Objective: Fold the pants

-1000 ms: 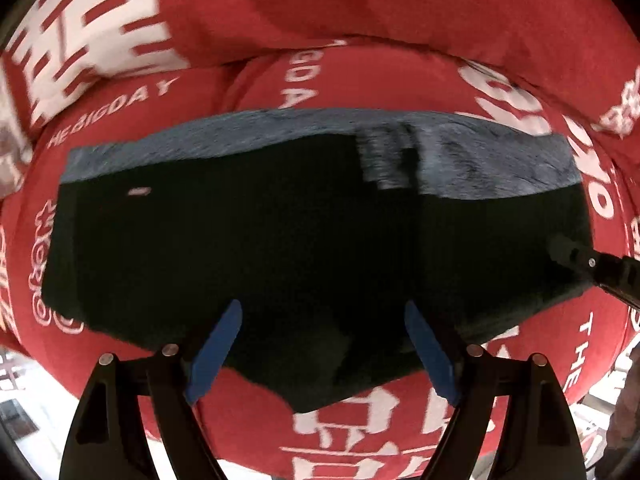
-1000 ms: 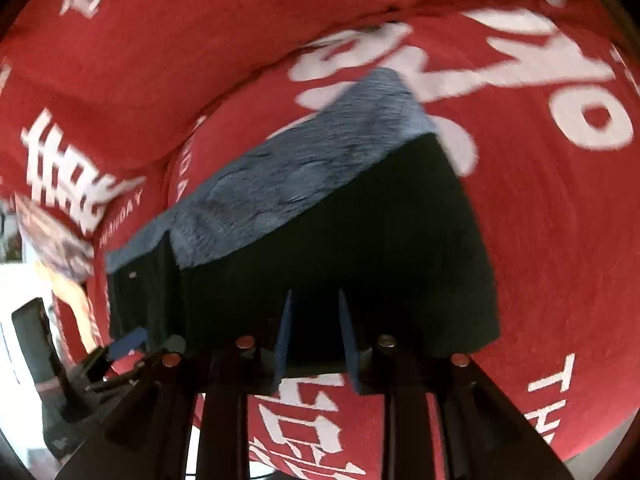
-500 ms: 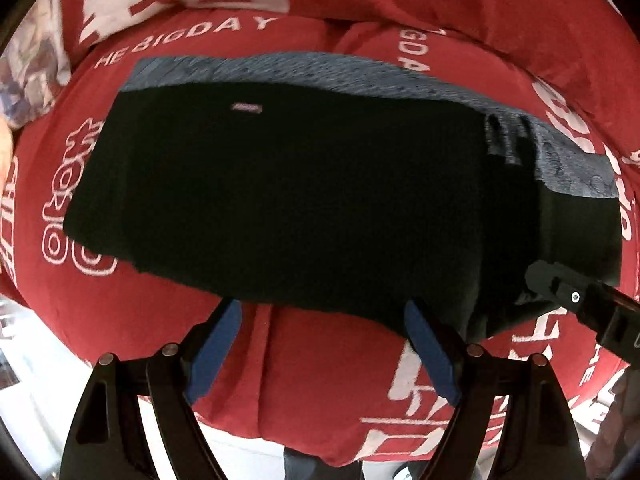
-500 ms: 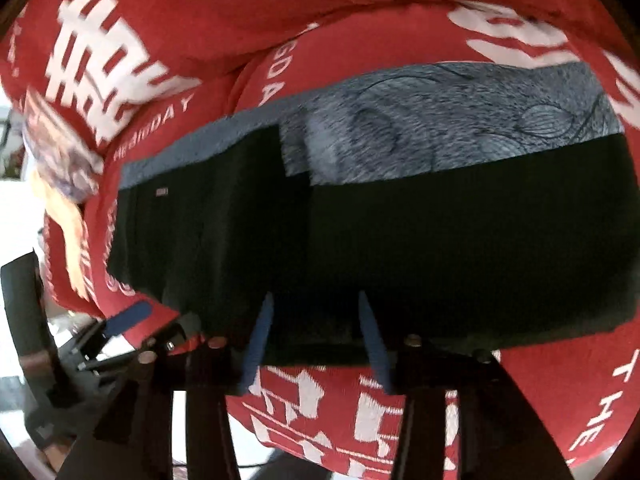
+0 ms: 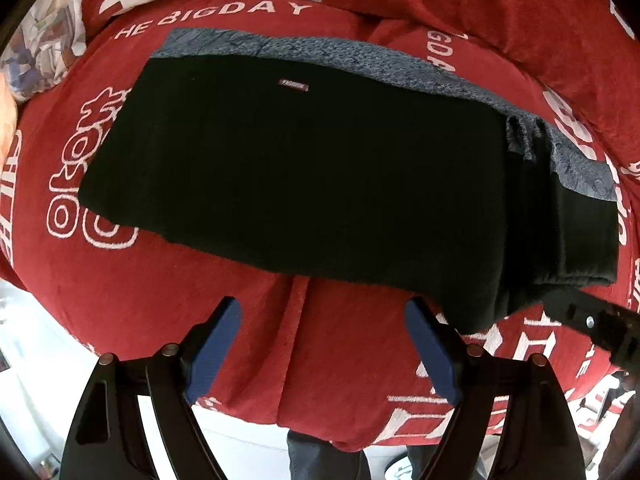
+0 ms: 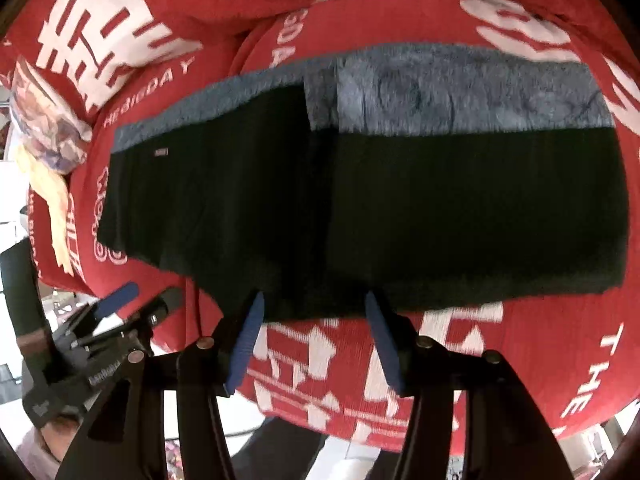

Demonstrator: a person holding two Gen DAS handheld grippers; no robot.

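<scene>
Red printed blanket (image 5: 248,320) under folded black pants (image 5: 320,168); left gripper (image 5: 324,344) and right gripper (image 6: 314,336) at 6 o'clock, both spread wide, empty.

White lettering is printed on the red blanket (image 5: 248,320): "HE BIGDAY" is read beyond the left gripper's (image 5: 322,344) fingers, up and to the left, and "THE" low to the right of the right gripper (image 6: 312,340). A small label (image 5: 293,85) is sewn on the black pants (image 5: 320,176) (its word appears to be "FASHION").
</scene>
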